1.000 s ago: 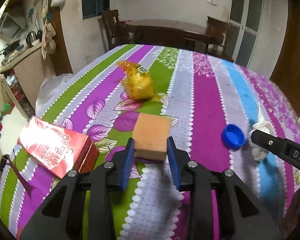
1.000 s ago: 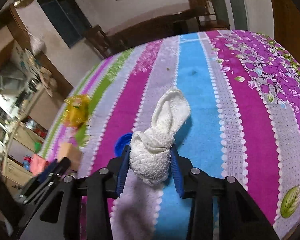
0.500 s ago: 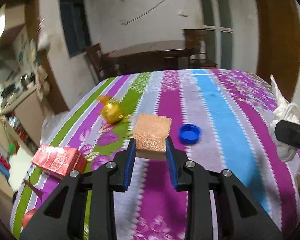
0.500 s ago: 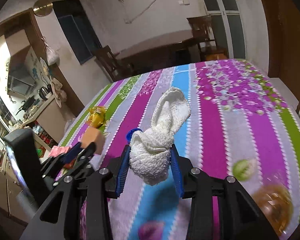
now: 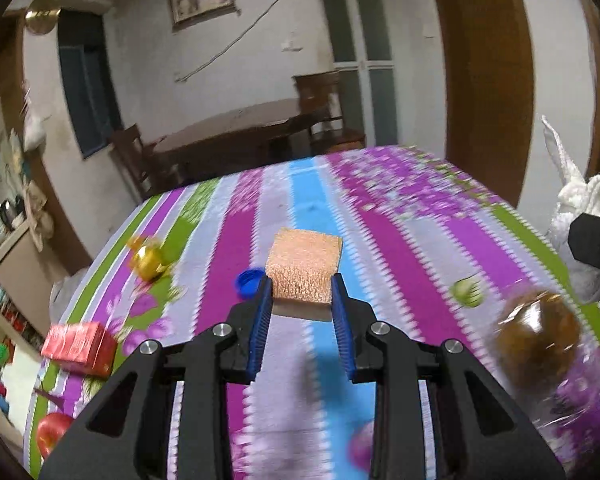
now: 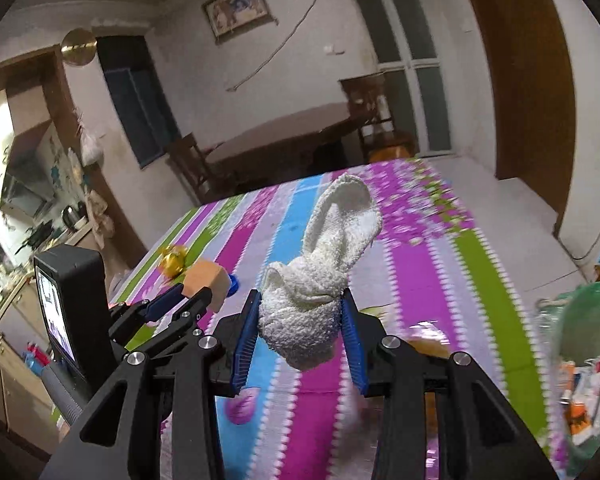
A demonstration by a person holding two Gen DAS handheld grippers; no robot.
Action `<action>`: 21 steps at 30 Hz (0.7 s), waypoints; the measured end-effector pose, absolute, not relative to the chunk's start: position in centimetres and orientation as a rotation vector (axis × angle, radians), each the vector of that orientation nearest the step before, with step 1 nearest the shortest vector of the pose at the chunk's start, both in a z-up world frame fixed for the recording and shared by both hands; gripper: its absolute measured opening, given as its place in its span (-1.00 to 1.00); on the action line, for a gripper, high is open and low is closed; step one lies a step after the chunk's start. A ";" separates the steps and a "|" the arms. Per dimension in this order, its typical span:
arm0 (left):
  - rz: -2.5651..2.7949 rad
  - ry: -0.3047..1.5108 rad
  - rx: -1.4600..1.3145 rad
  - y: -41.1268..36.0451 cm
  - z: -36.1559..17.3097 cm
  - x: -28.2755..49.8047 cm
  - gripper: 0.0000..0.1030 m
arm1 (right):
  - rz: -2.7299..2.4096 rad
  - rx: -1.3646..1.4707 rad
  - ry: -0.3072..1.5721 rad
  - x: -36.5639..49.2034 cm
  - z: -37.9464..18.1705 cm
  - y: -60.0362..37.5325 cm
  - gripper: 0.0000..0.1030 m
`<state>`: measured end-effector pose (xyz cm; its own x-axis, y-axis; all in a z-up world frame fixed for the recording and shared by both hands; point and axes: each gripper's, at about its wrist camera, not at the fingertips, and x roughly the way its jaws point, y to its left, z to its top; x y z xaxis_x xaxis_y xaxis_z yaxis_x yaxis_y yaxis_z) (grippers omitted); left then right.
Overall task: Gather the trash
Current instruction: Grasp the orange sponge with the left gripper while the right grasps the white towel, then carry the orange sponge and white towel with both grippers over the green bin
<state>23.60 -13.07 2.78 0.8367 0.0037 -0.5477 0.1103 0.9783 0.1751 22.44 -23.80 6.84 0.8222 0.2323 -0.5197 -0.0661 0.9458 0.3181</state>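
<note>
The left hand-held gripper (image 5: pixel 302 312) is clamped on an orange sponge block (image 5: pixel 305 270), its blue pads pressing both side faces and the block lifted clear of the striped tabletop (image 5: pixel 400 248). The right hand-held gripper (image 6: pixel 300 328) is closed on a bunched white cloth (image 6: pixel 320 280), one loose end standing up above the jaws; it too hangs off the surface. Further out on the tabletop lie a blue bottle cap (image 5: pixel 247 282) just left of the sponge, a gold crumpled wrapper (image 5: pixel 148 258), a red carton (image 5: pixel 80 347) near the left edge, and a clear bag with something brown inside (image 5: pixel 540 340) at the right. By my reading the step in hand is the carry: both pieces are picked up and heading for a bin, which is not in view. The next move calls for steady grips until each load is over the bin, then a return for the cap, wrapper and carton.
</note>
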 end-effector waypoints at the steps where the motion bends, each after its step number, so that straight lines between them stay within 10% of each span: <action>1: -0.073 0.567 0.210 -13.9 3.2 23.5 -0.46 | 0.144 0.300 0.573 21.7 7.3 -24.9 -0.22; 21: -0.499 0.528 0.357 -34.5 6.9 20.4 -0.46 | -0.236 0.246 0.554 10.6 10.7 -44.8 -0.22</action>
